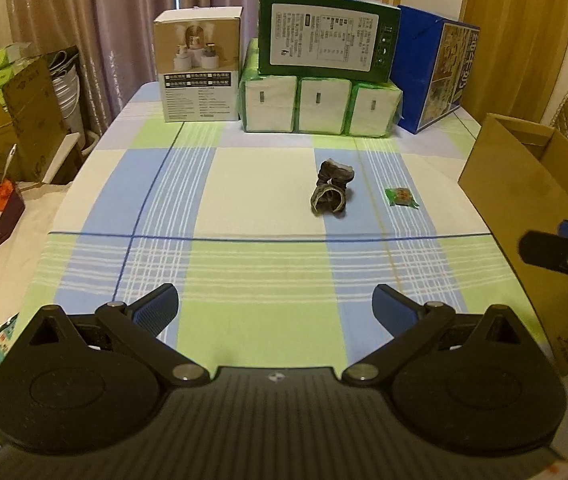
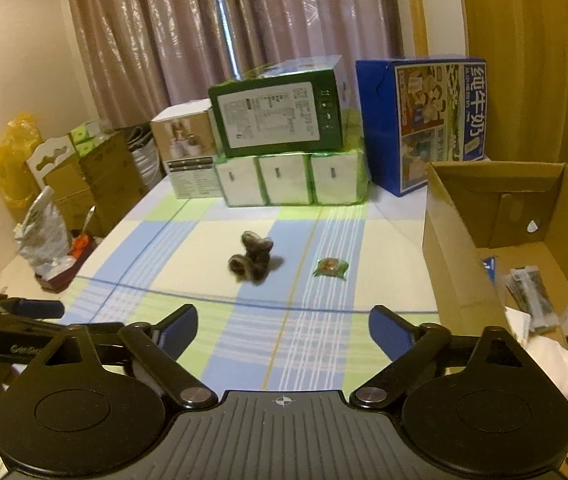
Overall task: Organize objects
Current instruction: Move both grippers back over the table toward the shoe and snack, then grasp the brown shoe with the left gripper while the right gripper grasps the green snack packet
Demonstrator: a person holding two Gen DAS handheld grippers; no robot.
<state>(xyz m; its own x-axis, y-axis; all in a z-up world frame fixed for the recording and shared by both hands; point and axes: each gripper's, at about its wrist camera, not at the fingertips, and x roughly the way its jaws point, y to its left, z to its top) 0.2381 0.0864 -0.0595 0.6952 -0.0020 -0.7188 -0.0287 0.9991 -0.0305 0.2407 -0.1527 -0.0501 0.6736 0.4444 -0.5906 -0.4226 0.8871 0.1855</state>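
While both my tools hang low over the near edge of the checked tablecloth point(image 1: 251, 272), my left gripper point(image 1: 275, 309) has its blue fingers spread wide, nothing between them; my right gripper point(image 2: 282, 327) likewise wide apart and empty. Mid-table: one dark grey rolled sock bundle point(image 1: 332, 192), lying alone; just right of it, apart, one small green wrapped sweet point(image 1: 402, 197). Right edge: open cardboard box point(image 2: 460, 264), holding several packets and a white item. Far end, left to right: beige product box point(image 1: 197, 64); three green-wrapped tissue packs point(image 1: 318, 106) with a green carton point(image 1: 326, 38) stacked on top; blue milk carton box point(image 1: 436, 72). Behind: mauve curtains point(image 2: 203, 32)
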